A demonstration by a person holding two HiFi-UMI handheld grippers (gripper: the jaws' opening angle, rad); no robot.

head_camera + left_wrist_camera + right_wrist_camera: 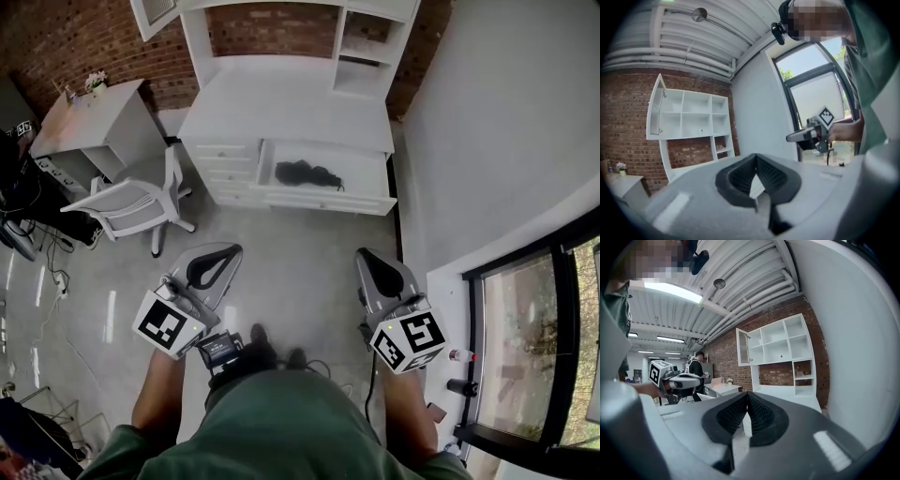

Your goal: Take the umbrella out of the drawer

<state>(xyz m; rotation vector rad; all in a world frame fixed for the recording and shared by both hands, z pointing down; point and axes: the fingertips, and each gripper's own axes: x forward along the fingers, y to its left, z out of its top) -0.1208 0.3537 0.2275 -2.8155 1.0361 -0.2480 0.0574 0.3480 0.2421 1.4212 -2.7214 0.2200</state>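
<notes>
A black folded umbrella (307, 174) lies in the open white drawer (323, 200) of the white desk unit (281, 103), seen in the head view. My left gripper (208, 263) is held low at the left, well short of the drawer, its jaws shut on nothing. My right gripper (377, 267) is level with it at the right, also shut and empty. In the left gripper view, the closed left gripper (756, 159) points toward the white shelving (693, 115), and the right gripper (813, 134) shows beside it. In the right gripper view, the right gripper (748, 397) is shut.
A white chair (131, 202) stands left of the desk unit, and a small white table (89, 117) is behind it. A grey wall (497, 141) and a window (534, 328) run along the right. Another person (696, 365) stands far off in the right gripper view.
</notes>
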